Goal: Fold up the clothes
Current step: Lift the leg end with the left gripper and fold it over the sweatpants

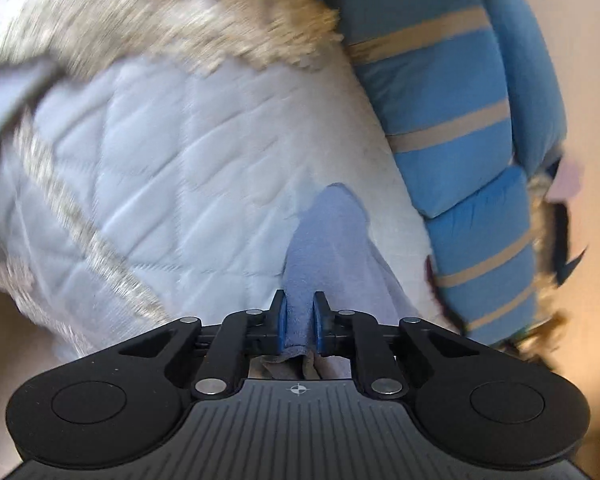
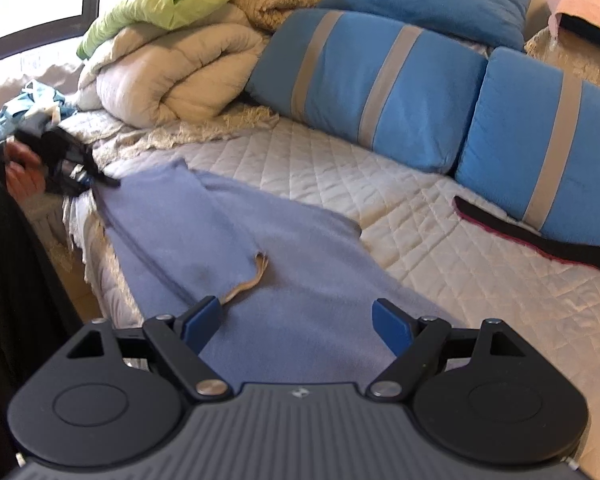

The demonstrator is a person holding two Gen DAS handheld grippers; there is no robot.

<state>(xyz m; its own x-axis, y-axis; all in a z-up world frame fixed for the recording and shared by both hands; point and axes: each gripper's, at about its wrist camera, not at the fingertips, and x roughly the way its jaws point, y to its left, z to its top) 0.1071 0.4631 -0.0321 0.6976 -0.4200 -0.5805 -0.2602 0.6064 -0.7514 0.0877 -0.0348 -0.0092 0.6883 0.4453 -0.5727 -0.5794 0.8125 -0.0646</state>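
Garment (image 1: 332, 240): a soft lavender-blue piece of clothing, and the thing to be folded. Which kind of clothing it is cannot be told.

Left wrist view, blurred: the left tool (image 1: 300, 312) has its two blue pads pressed together on a bunched edge of the garment, which rises between them and drapes forward. Beyond lies a white quilted bedspread (image 1: 160, 184) with a fuzzy beige trim. Along the right side sit blue cushions (image 1: 452, 128) with tan stripes.

Right wrist view: the right tool (image 2: 298, 320) hangs just above the near end of the garment (image 2: 228, 240) with its pads wide apart and nothing between them. The garment lies spread along the bed's near edge on the bedspread (image 2: 440, 248), stretching away to the far left. There a hand (image 2: 22, 168) holds the left tool (image 2: 74, 168) at the cloth's far end. One thin tan cord (image 2: 252, 276) lies on the cloth.

Counted in this view: one garment being handled, three blue cushions (image 2: 372, 84), two of them striped, one dark strip (image 2: 540, 240) with a red edge, one heap of rolled bedding (image 2: 172, 72), and one small bundle of pale blue cloth (image 2: 32, 108).

The step in hand looks like taking hold of both ends before the first fold. The next move likely calls for the right tool to pinch the near edge, so both ends can be lifted together and laid over evenly.
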